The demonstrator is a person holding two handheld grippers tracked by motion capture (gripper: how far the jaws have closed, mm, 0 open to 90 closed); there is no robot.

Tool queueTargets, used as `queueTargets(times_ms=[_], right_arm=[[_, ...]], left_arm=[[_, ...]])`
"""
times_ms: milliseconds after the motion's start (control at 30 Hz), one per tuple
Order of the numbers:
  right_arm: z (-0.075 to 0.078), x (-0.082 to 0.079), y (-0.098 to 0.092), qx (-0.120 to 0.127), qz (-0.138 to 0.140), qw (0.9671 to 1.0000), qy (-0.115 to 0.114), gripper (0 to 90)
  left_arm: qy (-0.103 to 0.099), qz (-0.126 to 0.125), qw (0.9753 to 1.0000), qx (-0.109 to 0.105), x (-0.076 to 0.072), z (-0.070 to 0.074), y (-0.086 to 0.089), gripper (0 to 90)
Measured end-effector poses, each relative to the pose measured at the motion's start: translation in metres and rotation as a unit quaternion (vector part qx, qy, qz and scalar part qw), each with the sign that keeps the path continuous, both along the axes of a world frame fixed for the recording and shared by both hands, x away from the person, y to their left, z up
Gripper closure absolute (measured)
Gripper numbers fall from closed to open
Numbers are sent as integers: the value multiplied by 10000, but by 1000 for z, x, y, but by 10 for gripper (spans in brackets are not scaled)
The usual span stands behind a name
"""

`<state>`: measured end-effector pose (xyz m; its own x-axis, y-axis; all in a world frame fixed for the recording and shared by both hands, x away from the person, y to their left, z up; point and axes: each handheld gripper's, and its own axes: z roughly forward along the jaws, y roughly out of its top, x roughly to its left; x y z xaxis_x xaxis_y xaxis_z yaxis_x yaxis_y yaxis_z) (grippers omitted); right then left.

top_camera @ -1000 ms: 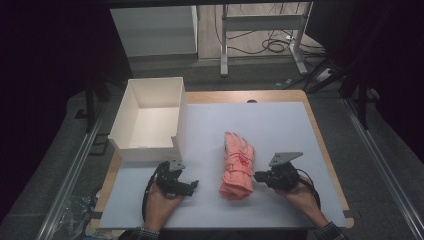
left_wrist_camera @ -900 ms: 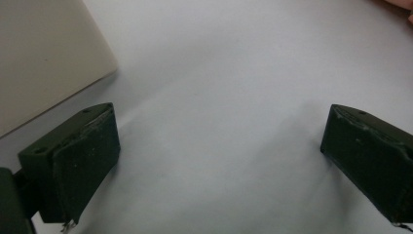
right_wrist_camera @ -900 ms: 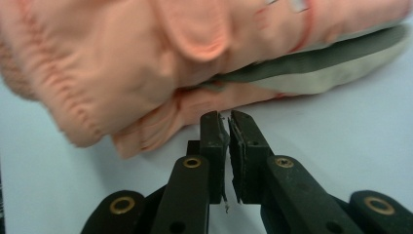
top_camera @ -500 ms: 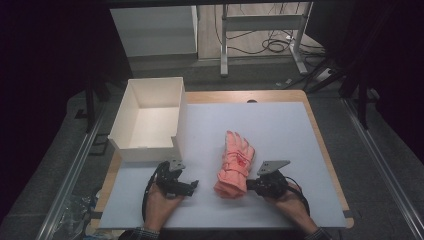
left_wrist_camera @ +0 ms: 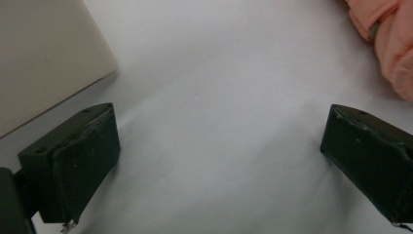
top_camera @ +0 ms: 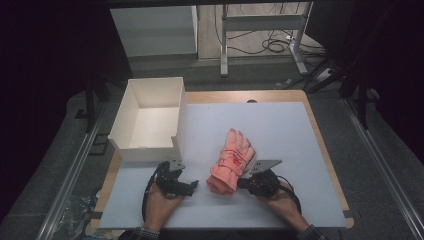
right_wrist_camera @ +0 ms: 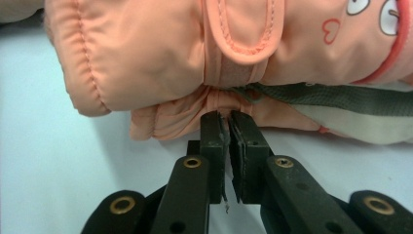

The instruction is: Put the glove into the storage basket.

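Pink glove point(top_camera: 232, 160) lies mid-table, right of the white box point(top_camera: 150, 120). Since the earlier frame we have moved our right gripper point(right_wrist_camera: 228, 127) left against its cuff, jaws nearly closed, pinching nothing. Our left gripper point(left_wrist_camera: 214, 151) rests wide open, empty.

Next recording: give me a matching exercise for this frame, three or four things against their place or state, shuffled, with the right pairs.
Things:
1. left gripper
2. right gripper
3. glove
4. box

States:
A. white, open-topped, at the table's left edge
B. jaws wide apart over bare table
C. peach-coloured, lying between the two grippers
D. jaws nearly closed at the glove's wrist edge

Pairs: 1-B, 2-D, 3-C, 4-A
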<state>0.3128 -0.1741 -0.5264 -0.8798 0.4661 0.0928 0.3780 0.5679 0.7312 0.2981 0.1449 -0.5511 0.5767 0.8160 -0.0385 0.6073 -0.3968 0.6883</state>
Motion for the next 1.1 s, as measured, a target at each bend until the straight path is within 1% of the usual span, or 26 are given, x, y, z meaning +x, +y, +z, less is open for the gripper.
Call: queueTargets(times_ms=[67,100,400,933,1100], right_arm=[[0,1,3,0,-12,10000,11,846],[0,2,6,-25,-27,10000,-23,849],[-2,6,17,9,-21,10000,-34,858],[-4,14,32,30,-38,9999,-98,871],[-4,13,33,23,-31,9999,-115,868]], left_arm=[[1,-1,10000,2,0,0,0,6],[1,-2,10000,2,0,0,0,6],[-6,28,10000,-33,0,0,0,6],[-12,29,10000,-38,0,0,-1,6],[-2,40,10000,-43,0,0,-1,6]])
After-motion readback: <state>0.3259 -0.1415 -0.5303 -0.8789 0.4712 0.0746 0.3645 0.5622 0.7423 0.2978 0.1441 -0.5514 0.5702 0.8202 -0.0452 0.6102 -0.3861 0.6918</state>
